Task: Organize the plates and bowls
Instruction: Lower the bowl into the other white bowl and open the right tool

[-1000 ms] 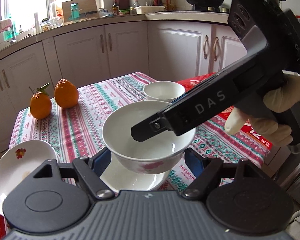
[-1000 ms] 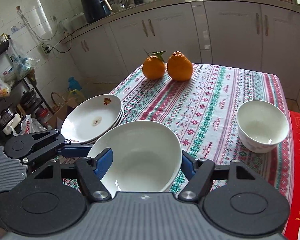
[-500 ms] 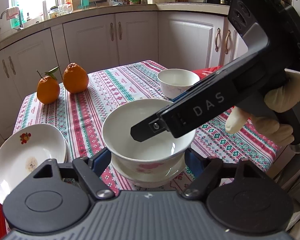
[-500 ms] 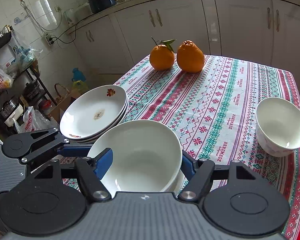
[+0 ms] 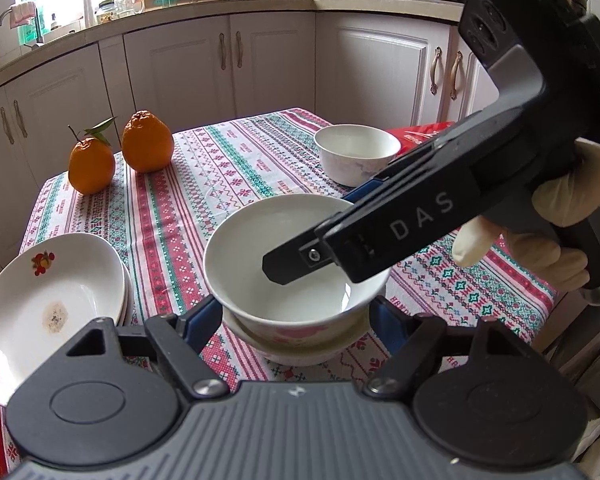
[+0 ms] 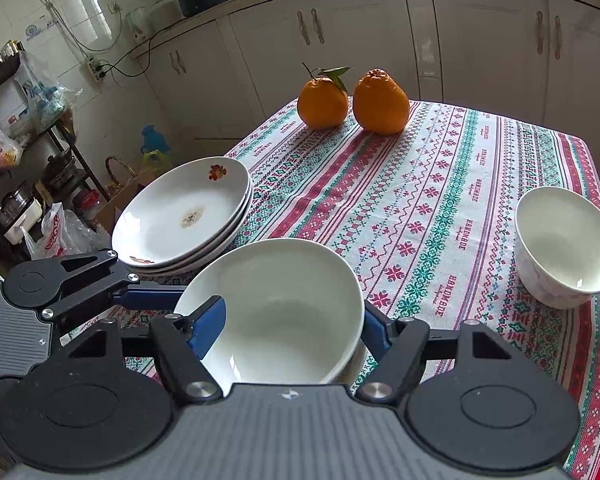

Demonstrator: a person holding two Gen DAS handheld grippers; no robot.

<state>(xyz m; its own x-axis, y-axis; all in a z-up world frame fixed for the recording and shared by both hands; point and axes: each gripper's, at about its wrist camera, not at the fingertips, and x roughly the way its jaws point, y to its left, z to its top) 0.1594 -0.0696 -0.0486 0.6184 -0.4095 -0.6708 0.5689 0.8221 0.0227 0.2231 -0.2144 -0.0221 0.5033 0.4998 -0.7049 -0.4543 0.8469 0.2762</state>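
Note:
A white bowl (image 5: 284, 276) with pink flowers sits nested in a second bowl (image 5: 300, 354) on the tablecloth. My right gripper (image 6: 288, 320) is shut on this bowl's rim, one finger (image 5: 300, 258) inside it. My left gripper (image 5: 296, 312) is open, its blue pads on either side of the bowl; whether they touch it I cannot tell. A stack of white plates (image 5: 48, 308) lies at the left, also seen in the right wrist view (image 6: 184, 216). A small white bowl (image 5: 356, 152) stands apart at the far right (image 6: 560, 248).
Two oranges (image 5: 120, 152) sit at the table's far corner (image 6: 352, 100). White kitchen cabinets (image 5: 260, 68) stand behind the table. A red packet (image 5: 420, 132) lies past the small bowl. Shelves with bags (image 6: 20, 160) stand beyond the table's left edge.
The held bowl has come down from above a lower dish and now rests nested in it. Both grippers moved with it.

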